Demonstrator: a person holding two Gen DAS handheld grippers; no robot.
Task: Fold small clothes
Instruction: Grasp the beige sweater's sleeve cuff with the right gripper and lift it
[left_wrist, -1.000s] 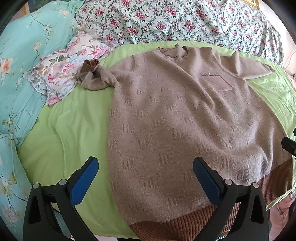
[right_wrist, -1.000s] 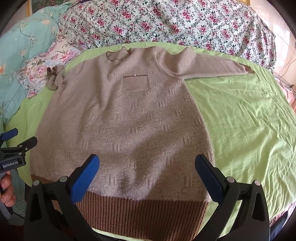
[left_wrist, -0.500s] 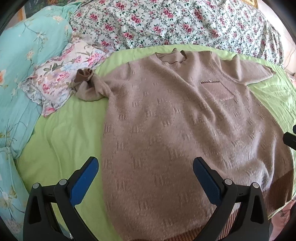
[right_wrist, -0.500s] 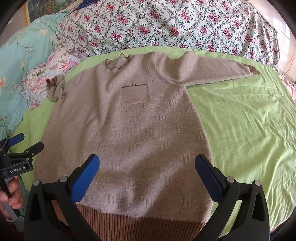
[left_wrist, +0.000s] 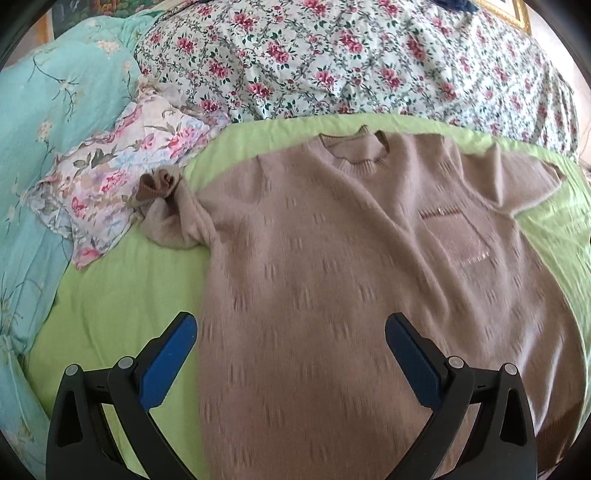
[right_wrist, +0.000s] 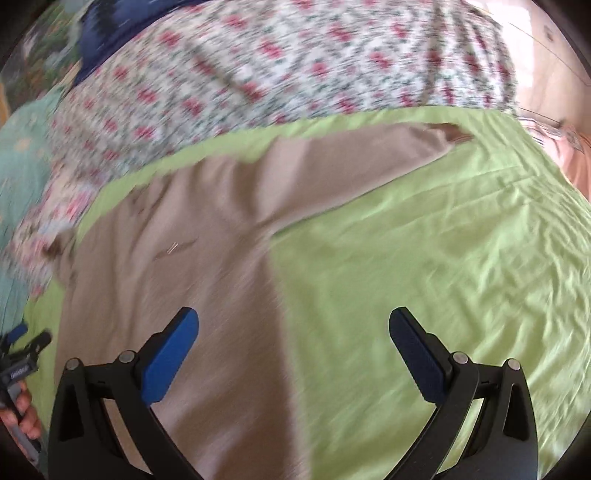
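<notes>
Item: one taupe knit sweater, laid flat and face up on the green sheet of a bed, neckline toward the headboard end, chest pocket showing. One sleeve is bunched up, its brown cuff crumpled against a pale floral pillow; the other sleeve lies stretched across the sheet, cuff near the far edge. Surroundings: a rose-print quilt heaped behind the collar, a turquoise floral cover along one side. Left tool: blue-padded fingers spread wide, holding nothing, above the sweater's lower body, one finger over bare sheet and one over knit. Right tool: fingers likewise spread and empty, straddling the sweater's side edge, one finger over knit, one over sheet; this view is smeared by motion blur. The left tool also shows at the margin of the right view, gripped by a hand.
</notes>
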